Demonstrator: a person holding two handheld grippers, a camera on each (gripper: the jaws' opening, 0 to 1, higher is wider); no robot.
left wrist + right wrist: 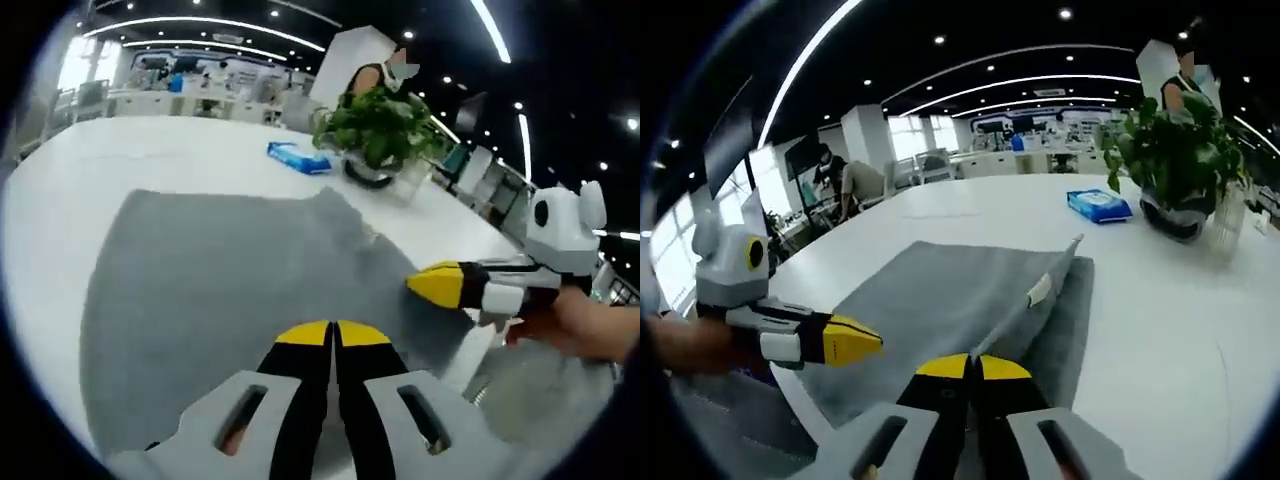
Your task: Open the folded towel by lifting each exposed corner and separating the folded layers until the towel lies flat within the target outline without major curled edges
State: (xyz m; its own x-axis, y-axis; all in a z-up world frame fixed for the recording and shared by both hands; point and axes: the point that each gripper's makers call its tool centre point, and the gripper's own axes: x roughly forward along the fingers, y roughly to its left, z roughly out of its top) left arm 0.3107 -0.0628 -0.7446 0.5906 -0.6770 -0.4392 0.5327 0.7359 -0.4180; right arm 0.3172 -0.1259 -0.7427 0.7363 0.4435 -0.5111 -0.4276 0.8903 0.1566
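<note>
Towel point(230, 280) is grey and sits on a big white table point(120, 160), spread across the near part of it. In the right gripper view the towel point(940, 300) has one layer lifted up off the lower one, so it makes a sort of tent with a raised edge, and there's a small white tag point(1040, 290) hanging on that edge.

Room looks like a large open office, dark ceiling with long curved light strips and little spot lights. Further back on the table there's a potted plant point(375, 130) in a dark pot, and a blue packet point(298, 157) lying just beside it. A couple of people are in the background, one behind the plant and one off by the windows in the right gripper view.

Left gripper point(332, 335) hangs low over the towel with its yellow-tipped jaws pressed together; can't tell if any cloth is caught between them. Right gripper point(972, 368) also has its jaws closed together, right at the raised towel edge, and it looks like it's pinching that layer. It shows up in the left gripper view too, coming in with a hand point(580, 325) behind it.
</note>
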